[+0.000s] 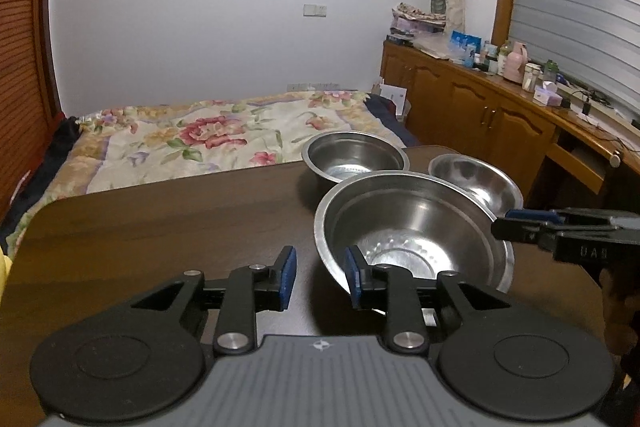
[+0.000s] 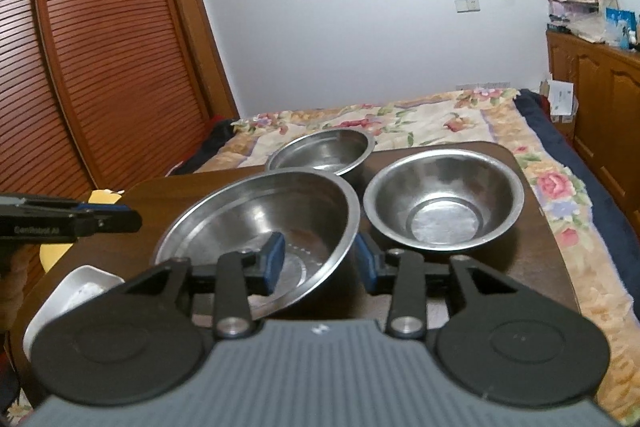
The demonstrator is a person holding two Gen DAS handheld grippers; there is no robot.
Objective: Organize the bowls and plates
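Three stainless steel bowls sit grouped on the dark wooden desk [image 1: 160, 227]. The large steel bowl [image 1: 412, 227] is nearest, with the deep steel bowl [image 1: 354, 157] behind it toward the bed [image 1: 200, 139] and the small steel bowl [image 1: 476, 179] just beside it to the right.

The left tool [image 1: 320, 277] is spread wide, its right blue pad at the large bowl's near rim and its left pad over bare desk, pinching nothing. The right tool [image 2: 320, 259] is also spread, its two pads straddling the large bowl's right rim, one inside and one outside, without closing on it.

In the right wrist view, a white dish [image 2: 76, 291] lies at the desk's near left corner, partly hidden.
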